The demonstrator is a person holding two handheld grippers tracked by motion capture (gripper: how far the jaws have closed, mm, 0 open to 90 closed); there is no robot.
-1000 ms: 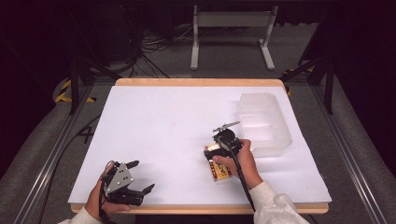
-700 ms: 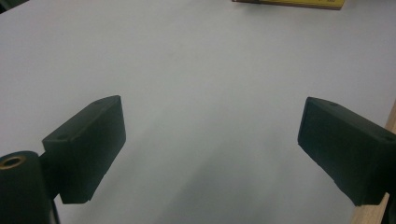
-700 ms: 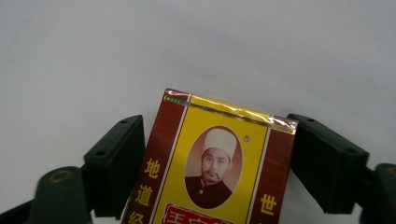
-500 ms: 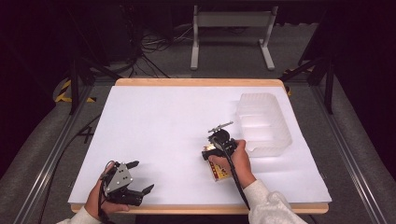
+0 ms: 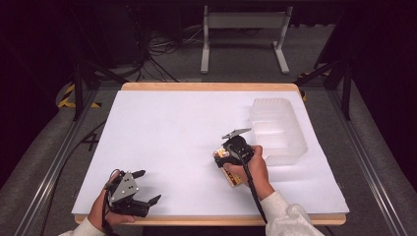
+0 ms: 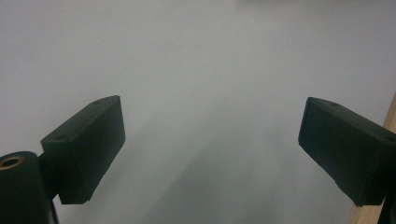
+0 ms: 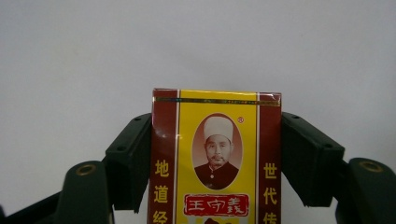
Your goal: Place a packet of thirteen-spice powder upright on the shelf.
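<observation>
Since a second ago your right gripper [image 5: 222, 158] has slid a bit up and left across the surface [image 5: 177, 128], and its jaws have just been closing, with the box between them. So now you're clamped on the red and yellow box [image 7: 217, 158], a printed carton with a portrait oval on the front, lying low near the right front of the white surface.

Nearest to you, your left gripper [image 5: 147, 189] sits at the front left corner with its jaws spread wide and nothing between them, so it's out of the way. Fine to leave it parked there.

For the grab itself: in the right gripper view both pads sit flat on the box's long side edges, pretty evenly left and right, which looks like a decent square hold to me. The top end of the box sticks out well past the pads, so I'd lift straight up first and not twist your wrist until it's off the surface, or it could pivot in the pads. Cardboard dents, so don't squeeze harder.

Farther back on the right is the clear plastic tray [image 5: 278, 129], near the box. If that's where it goes, come in over the rim rather than nudging the wall.
</observation>
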